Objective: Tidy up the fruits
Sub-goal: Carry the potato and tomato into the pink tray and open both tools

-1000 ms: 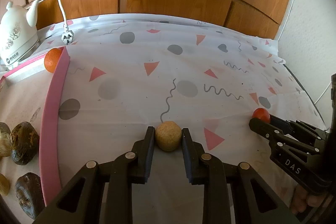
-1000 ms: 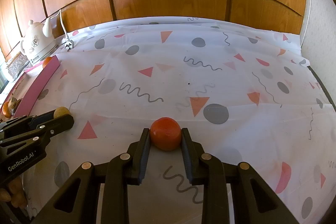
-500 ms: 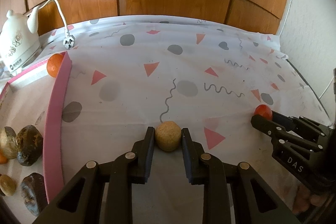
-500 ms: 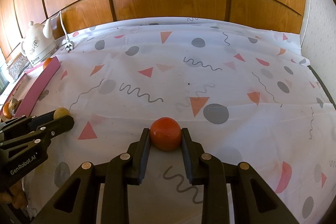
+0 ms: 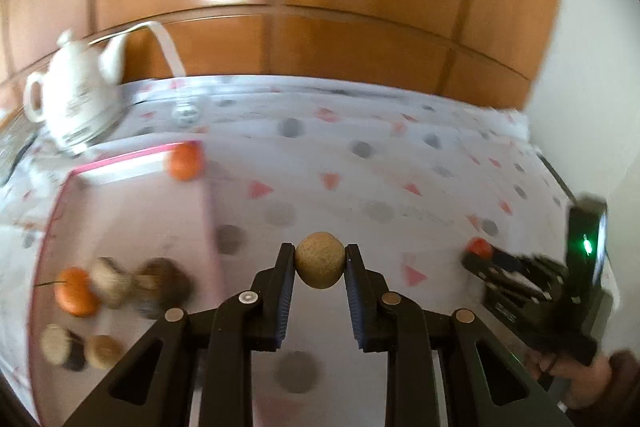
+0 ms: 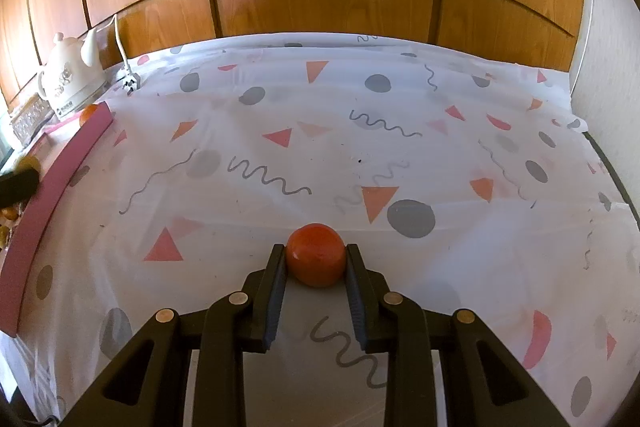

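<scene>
My left gripper (image 5: 319,251) is shut on a tan round fruit (image 5: 319,267) and holds it off the patterned cloth, just right of the pink-rimmed tray (image 5: 120,161). The tray holds an orange fruit (image 5: 74,291) and several brown ones (image 5: 160,287); another orange fruit (image 5: 184,161) sits at its far corner. My right gripper (image 6: 316,251) is shut on a red fruit (image 6: 316,261) that rests low on the cloth. In the left wrist view the right gripper (image 5: 476,255) shows at the right with the red fruit (image 5: 480,247). The left gripper's tip (image 6: 16,183) shows at the left edge over the tray.
A white kettle (image 5: 76,103) with its cord and plug (image 6: 130,81) stands at the back left beside the tray's pink rim (image 6: 60,179). Wooden panels run behind the table and a white wall closes the right side. A hand (image 5: 580,383) holds the right gripper.
My left gripper has risen and swung left toward the tray with the tan fruit in it; its view is now blurred. The right gripper and red fruit have stayed put.
</scene>
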